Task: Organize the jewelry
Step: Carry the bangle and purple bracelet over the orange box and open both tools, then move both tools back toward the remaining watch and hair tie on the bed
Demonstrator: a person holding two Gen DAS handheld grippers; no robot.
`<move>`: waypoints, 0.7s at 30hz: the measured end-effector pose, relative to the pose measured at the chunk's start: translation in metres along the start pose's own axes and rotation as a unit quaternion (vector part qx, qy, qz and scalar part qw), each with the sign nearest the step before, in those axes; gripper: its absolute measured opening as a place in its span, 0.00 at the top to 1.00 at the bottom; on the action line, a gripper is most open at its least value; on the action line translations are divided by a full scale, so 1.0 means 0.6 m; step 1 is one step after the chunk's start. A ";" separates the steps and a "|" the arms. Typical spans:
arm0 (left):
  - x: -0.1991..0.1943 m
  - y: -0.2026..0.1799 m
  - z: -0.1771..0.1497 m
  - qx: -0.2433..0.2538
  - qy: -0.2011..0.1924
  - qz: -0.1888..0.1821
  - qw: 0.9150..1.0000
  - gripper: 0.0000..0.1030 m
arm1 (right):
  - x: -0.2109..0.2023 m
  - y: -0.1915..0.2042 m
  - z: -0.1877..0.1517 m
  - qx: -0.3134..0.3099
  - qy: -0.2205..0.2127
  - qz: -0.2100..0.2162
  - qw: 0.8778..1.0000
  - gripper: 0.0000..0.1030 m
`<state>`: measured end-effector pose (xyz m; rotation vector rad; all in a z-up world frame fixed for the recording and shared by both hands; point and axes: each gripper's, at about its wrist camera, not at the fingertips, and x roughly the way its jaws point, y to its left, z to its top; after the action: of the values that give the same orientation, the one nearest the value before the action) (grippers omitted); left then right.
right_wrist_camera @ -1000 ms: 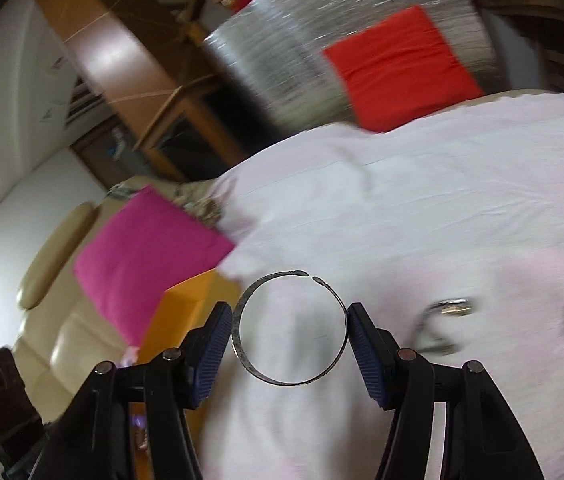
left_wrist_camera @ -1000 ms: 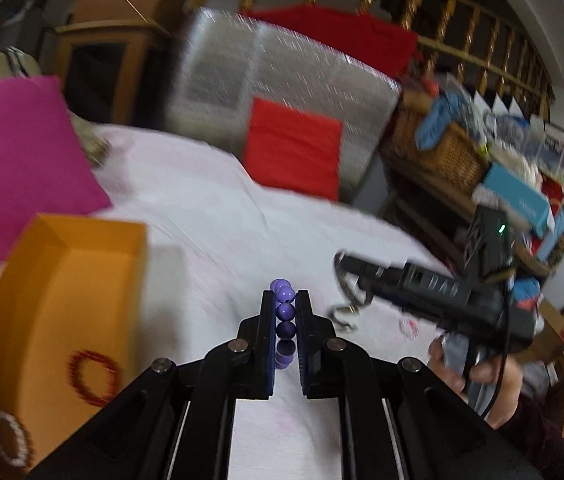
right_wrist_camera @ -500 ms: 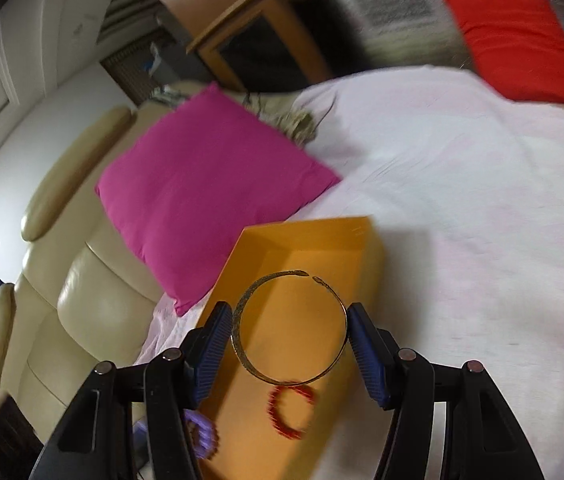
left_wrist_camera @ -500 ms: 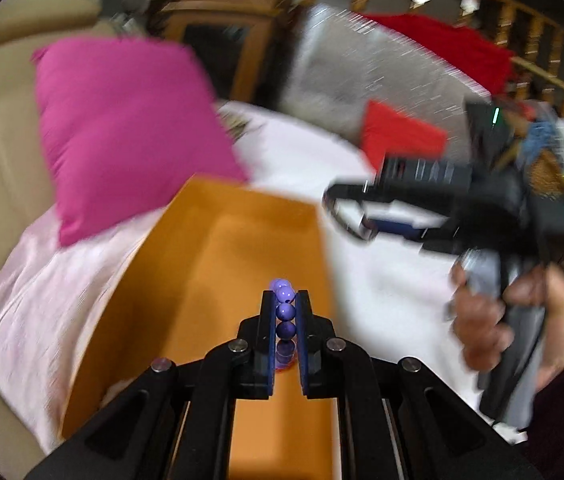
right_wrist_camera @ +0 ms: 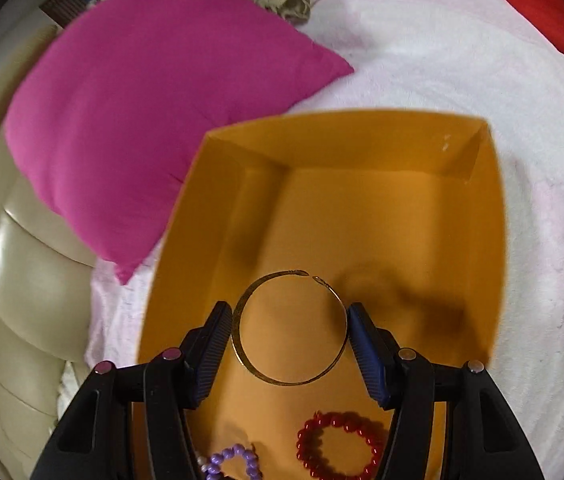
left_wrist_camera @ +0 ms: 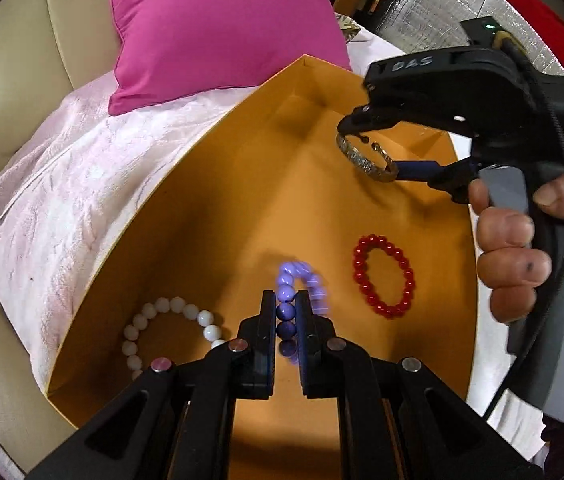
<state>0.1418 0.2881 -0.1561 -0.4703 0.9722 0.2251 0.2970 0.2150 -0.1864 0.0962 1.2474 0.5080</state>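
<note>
While the left hand-held gripper [left_wrist_camera: 285,308] pinches a purple bead bracelet [left_wrist_camera: 295,280] at lower centre, over the orange cardboard box [left_wrist_camera: 202,208], the right hand-held gripper [right_wrist_camera: 289,330] clamps an open gold metal bangle [right_wrist_camera: 289,328] above the box floor, with a red bead bracelet [left_wrist_camera: 383,276] and a white bead bracelet [left_wrist_camera: 170,320] lying inside.

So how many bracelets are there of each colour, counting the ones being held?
Red bead bracelet: 1
White bead bracelet: 1
Purple bead bracelet: 1
Gold metal bangle: 1
Total: 4
</note>
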 end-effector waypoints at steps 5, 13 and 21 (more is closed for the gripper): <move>0.021 -0.001 0.002 -0.008 0.020 0.020 1.000 0.91 | 0.027 0.001 0.000 -0.009 0.013 -0.017 1.000 0.39; -0.009 -0.022 0.009 -0.002 -0.050 0.070 0.996 0.46 | -0.069 -0.021 0.004 -0.028 -0.051 0.064 0.996 0.36; -0.059 -0.106 0.000 0.097 -0.188 0.139 0.967 0.32 | -0.252 -0.144 -0.035 0.013 -0.161 0.083 0.983 0.36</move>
<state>0.1468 0.2332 -0.1089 -0.1019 0.6748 0.4507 0.2715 0.0708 -0.0896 0.2939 0.9336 0.5945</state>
